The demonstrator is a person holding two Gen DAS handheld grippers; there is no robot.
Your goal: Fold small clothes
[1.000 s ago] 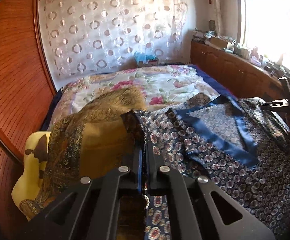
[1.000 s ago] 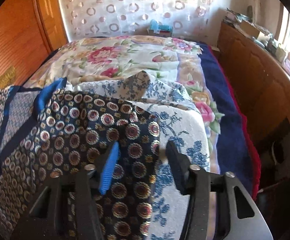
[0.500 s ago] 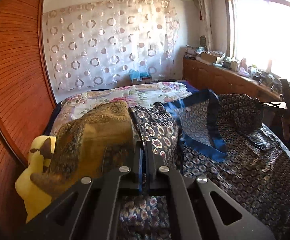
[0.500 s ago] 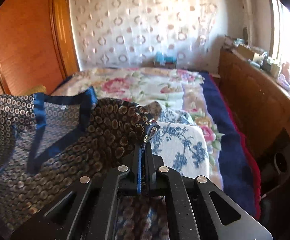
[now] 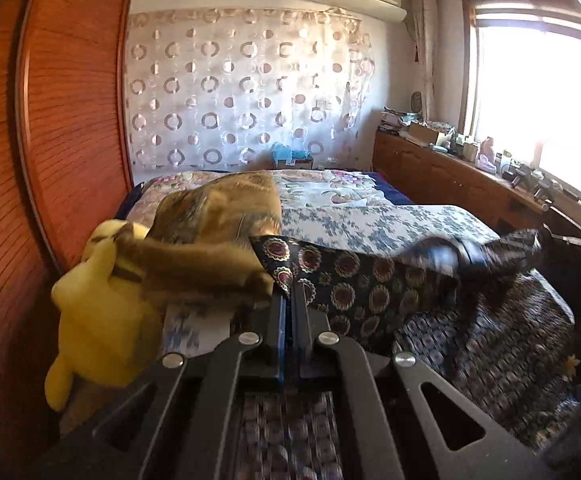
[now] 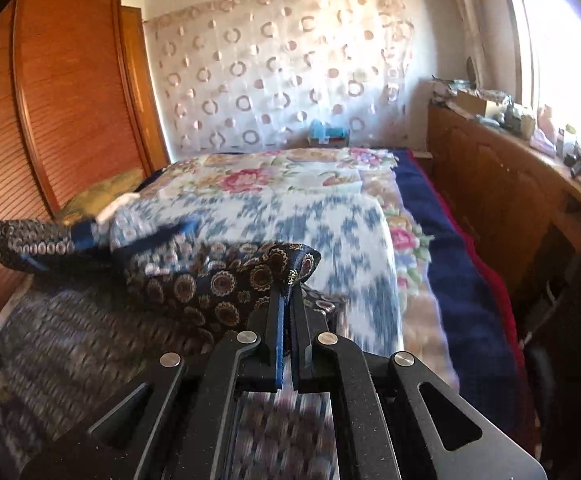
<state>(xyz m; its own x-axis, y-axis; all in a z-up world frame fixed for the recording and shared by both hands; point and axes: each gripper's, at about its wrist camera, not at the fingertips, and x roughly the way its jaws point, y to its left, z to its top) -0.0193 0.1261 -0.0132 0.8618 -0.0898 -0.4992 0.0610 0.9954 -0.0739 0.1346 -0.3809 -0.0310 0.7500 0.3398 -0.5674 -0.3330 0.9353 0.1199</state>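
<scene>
Both grippers are clamped on the dark medallion-print garment (image 5: 370, 288). The left gripper (image 5: 288, 292) has 1 corner pinched between closed jaws, and the right gripper (image 6: 290, 292) pinches the other corner; its jaws have just closed, with cloth between them. The garment hangs lifted above the bed (image 6: 442, 280), spanning between the 2 grips, its lower part sagging and blurred over the near end of the bed.

Risks from here:
- The brown-gold cloth (image 5: 210, 264) drapes right against the left gripper, touching the garment's corner. It looks snagged or dragged along, and could get folded in or pulled off the bed.
- The yellow plush toy (image 5: 102, 320) sits at the bed's left edge, just beside that brown cloth, so a sideways swing could knock it down.
- The grips are on small corner bites only. Thin slippery fabric plus fast motion could mean 1 corner slips out and the fold goes skewed.
- The blue-trimmed neckline (image 6: 154, 236) is bunched toward the left of the bed, so the fabric isn't flat and laying it down now would likely trap creases.
- The blue-white floral cloth (image 6: 310, 220) lies on the bed under the drop zone, so the hem could catch on it.
</scene>
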